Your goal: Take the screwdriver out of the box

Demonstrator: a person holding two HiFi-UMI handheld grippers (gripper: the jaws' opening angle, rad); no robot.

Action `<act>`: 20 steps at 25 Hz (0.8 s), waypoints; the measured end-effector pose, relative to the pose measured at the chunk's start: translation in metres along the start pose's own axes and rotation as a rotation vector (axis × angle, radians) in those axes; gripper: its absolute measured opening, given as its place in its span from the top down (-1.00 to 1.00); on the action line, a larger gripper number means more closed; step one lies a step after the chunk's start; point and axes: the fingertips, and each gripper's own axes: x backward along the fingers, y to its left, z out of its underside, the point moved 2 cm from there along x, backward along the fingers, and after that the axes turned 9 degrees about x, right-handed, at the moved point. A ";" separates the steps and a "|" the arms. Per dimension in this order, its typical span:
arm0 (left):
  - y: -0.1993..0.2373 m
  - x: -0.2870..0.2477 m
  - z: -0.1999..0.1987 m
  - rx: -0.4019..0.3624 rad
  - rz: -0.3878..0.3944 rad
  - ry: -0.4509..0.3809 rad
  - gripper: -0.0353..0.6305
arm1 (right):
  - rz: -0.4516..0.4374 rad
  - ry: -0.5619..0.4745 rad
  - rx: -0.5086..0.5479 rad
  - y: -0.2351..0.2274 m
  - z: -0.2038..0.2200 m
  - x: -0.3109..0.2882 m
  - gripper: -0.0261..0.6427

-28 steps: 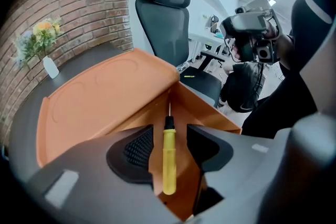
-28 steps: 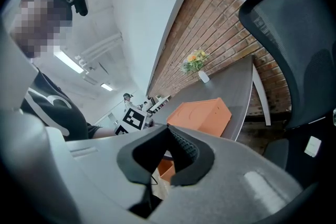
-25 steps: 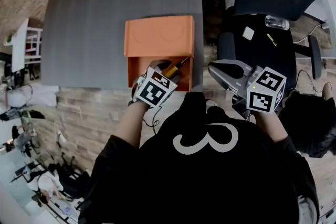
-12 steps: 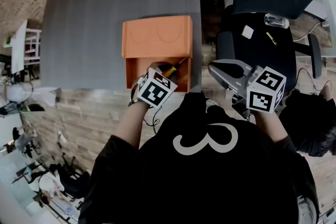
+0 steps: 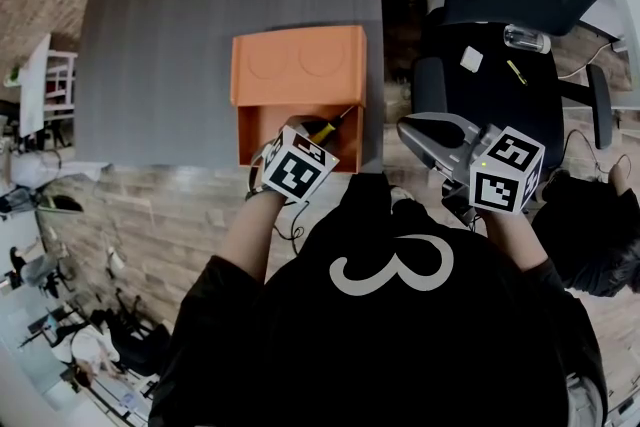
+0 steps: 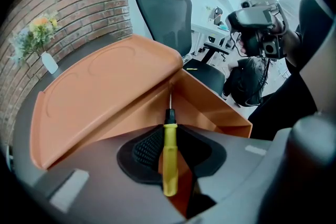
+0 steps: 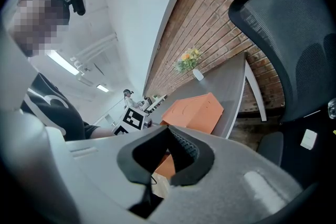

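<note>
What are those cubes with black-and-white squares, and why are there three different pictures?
A person holds a gripper in each hand; the cubes are part of them. One picture comes from a camera on the person's head, looking down. The other two come from cameras riding on the grippers. On the grey table sits an open orange box. The left gripper reaches into it, and its fingers are closing around a yellow screwdriver. The right gripper is off to the side, holding nothing.

Even indoor light, bright ceiling strips (image 7: 64,63), soft shadows, strong fisheye bending, dark vignetted corners
</note>
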 end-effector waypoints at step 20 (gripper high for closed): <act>-0.004 0.028 0.005 -0.142 -0.148 -0.039 0.59 | -0.028 0.013 0.030 0.013 0.001 0.008 0.92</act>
